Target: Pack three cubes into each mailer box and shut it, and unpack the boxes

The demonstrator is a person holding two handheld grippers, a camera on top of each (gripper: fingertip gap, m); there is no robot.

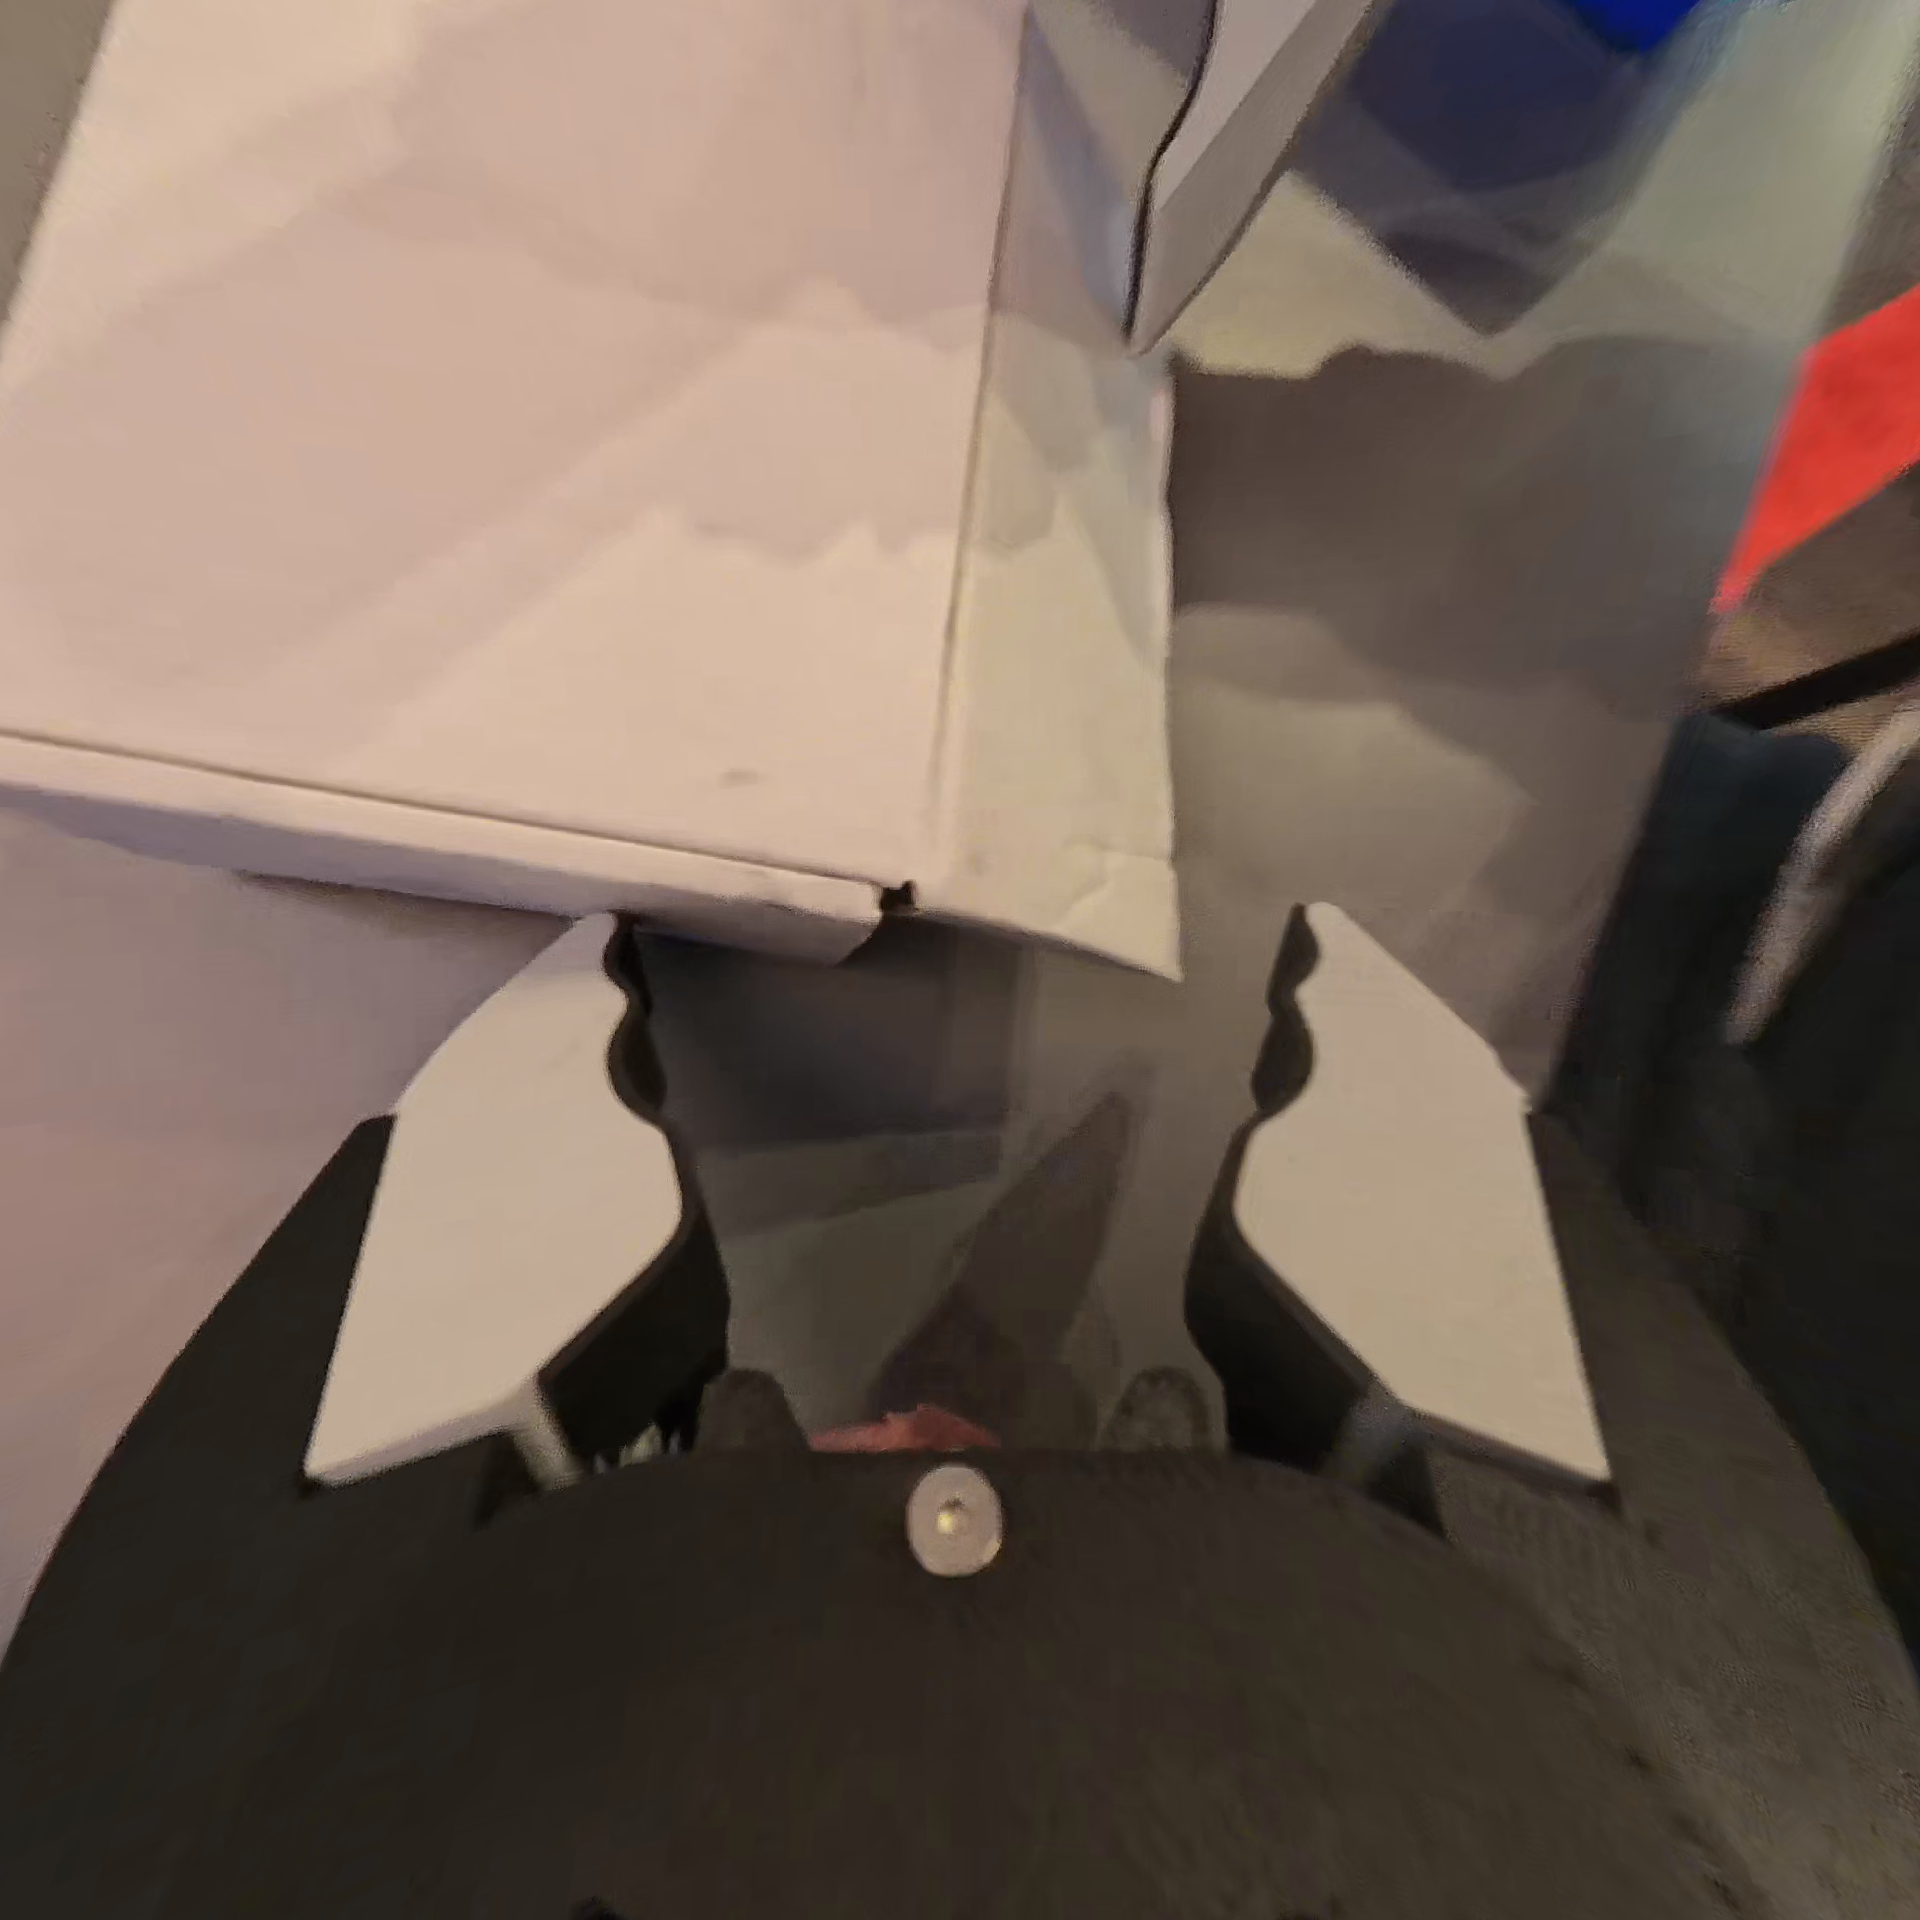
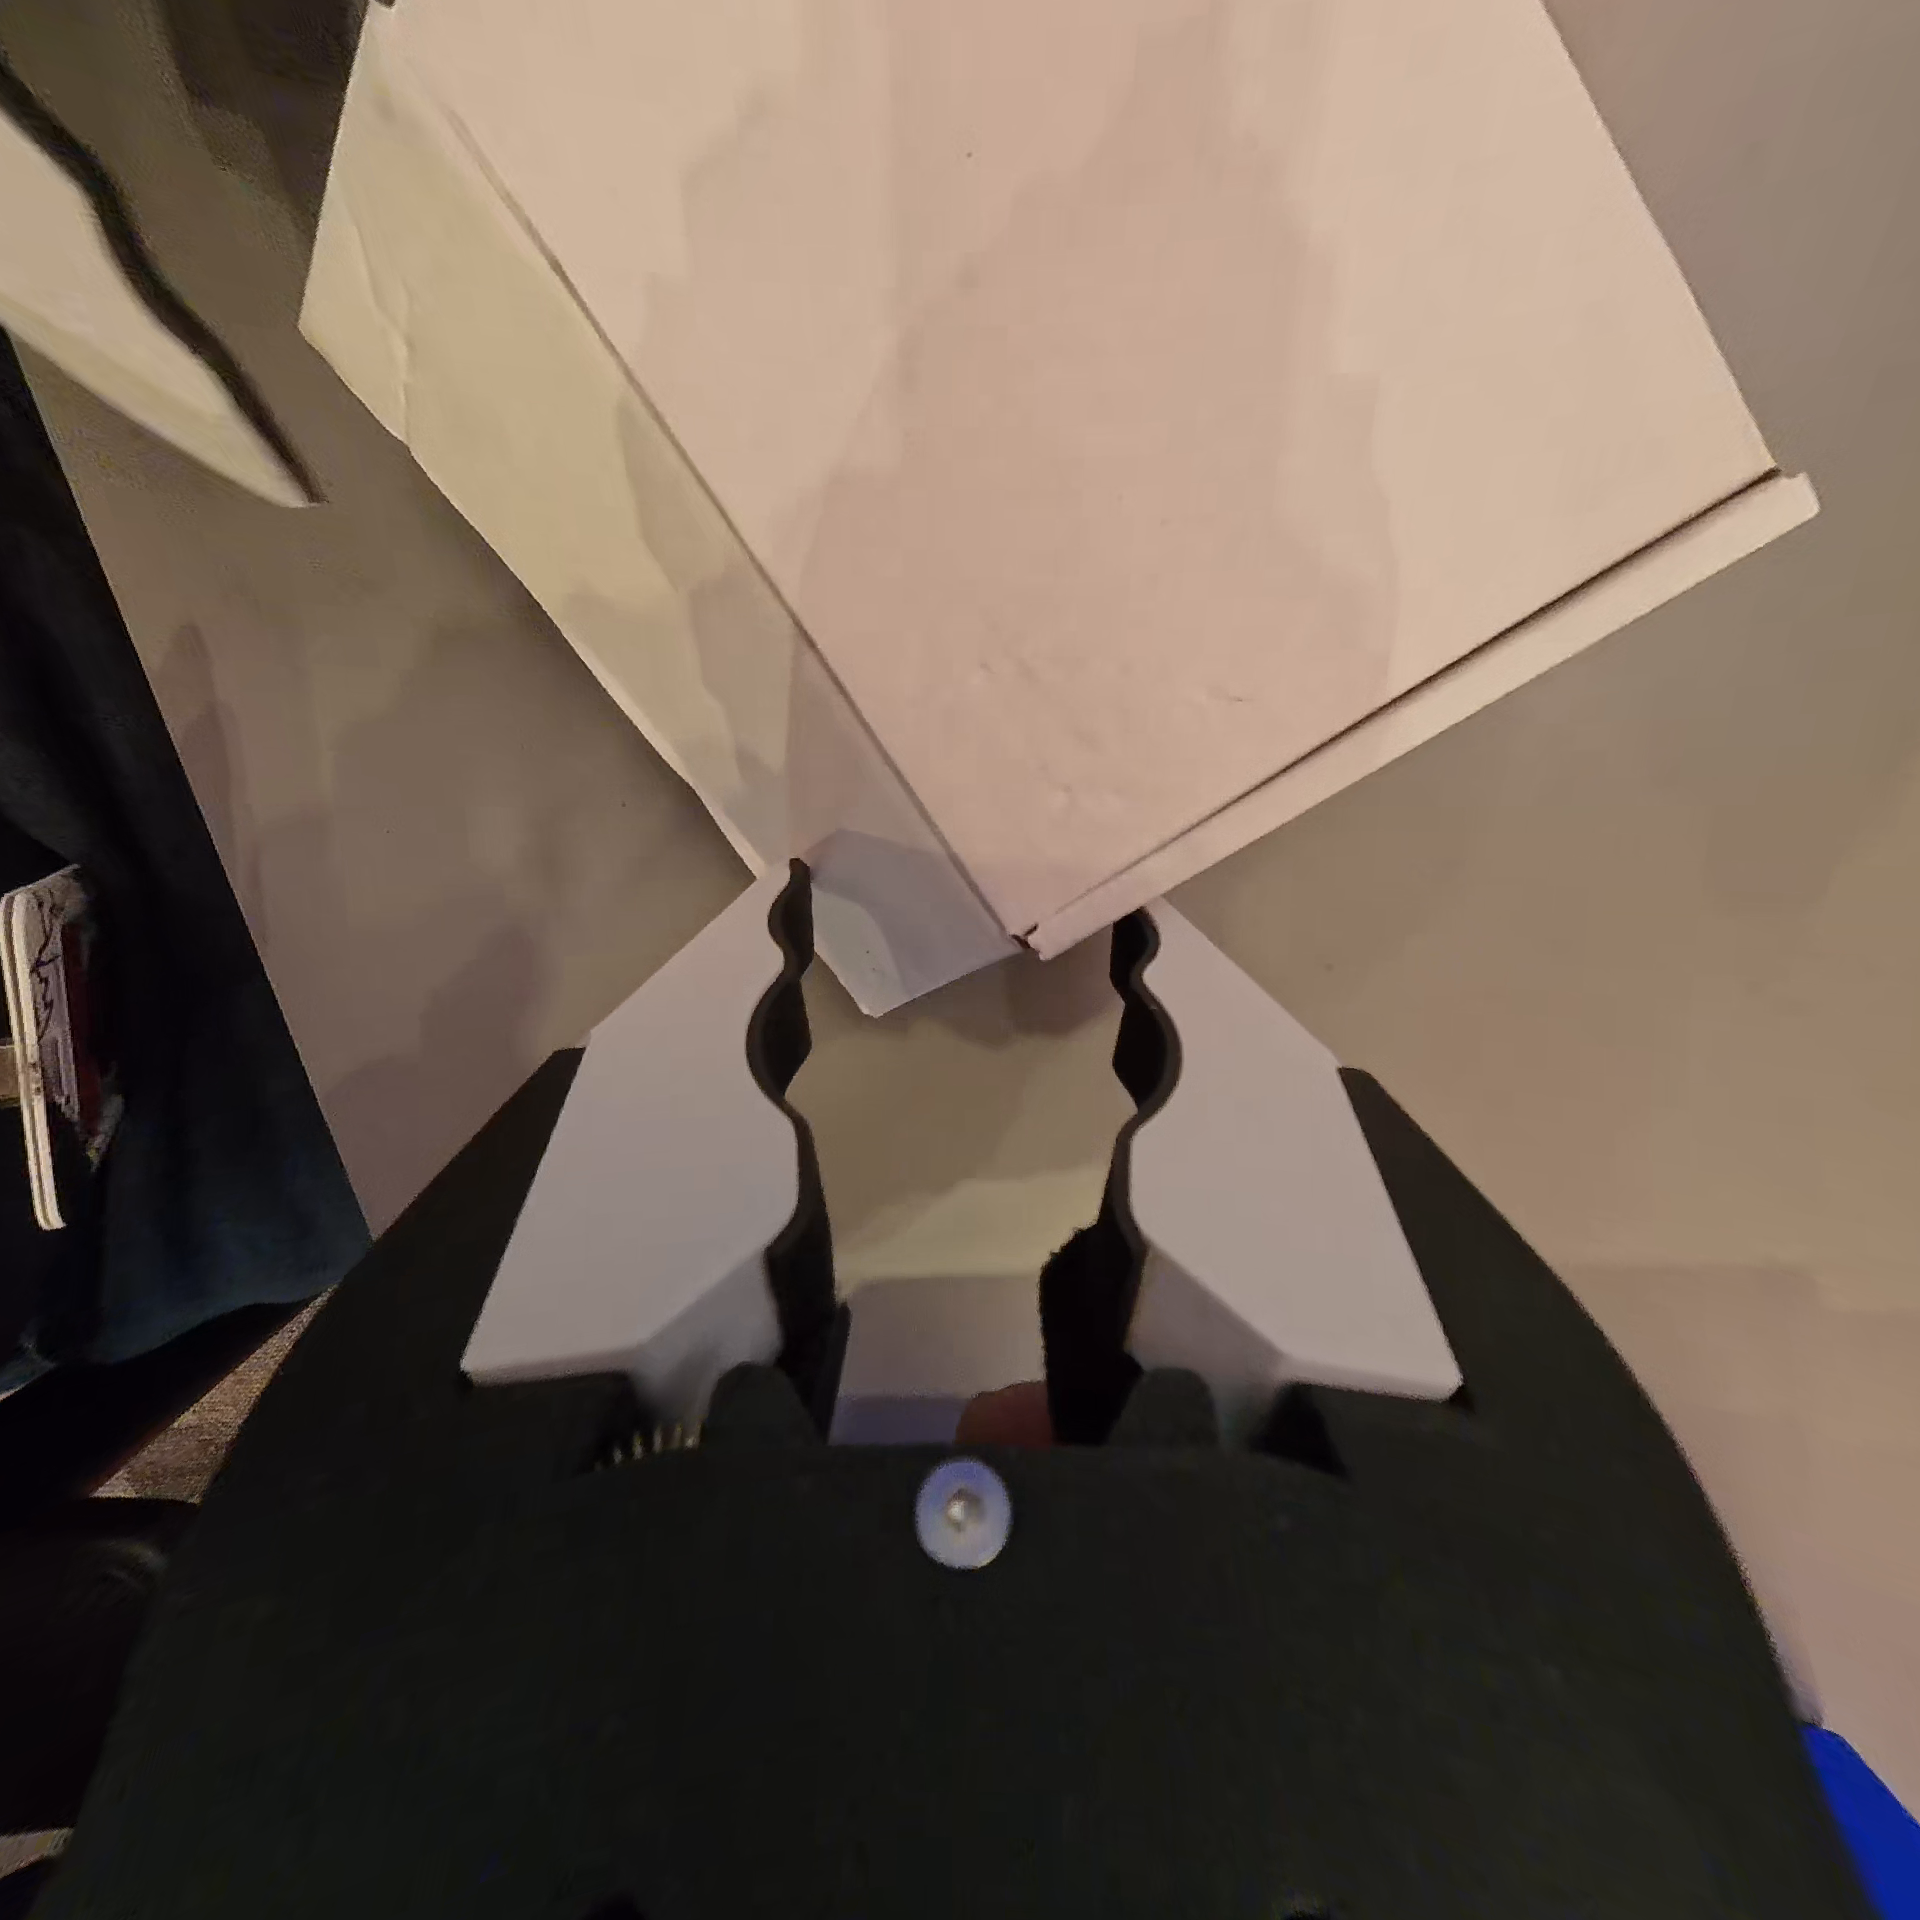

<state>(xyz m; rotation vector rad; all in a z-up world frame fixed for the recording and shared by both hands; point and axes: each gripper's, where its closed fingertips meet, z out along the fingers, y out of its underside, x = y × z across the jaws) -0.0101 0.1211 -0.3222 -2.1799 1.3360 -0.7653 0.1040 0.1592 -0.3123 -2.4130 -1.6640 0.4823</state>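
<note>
A pale table (image 2: 1558, 1143) fills the view; dark cloth (image 2: 104, 831), perhaps clothing, lies at its left edge.

The closed white mailer box (image 2: 1039, 436) runs off the top edge, hiding its contents, while blurred red (image 1: 1849, 457) and blue (image 1: 1496, 94) shapes at one to two o'clock stay unidentifiable.
</note>
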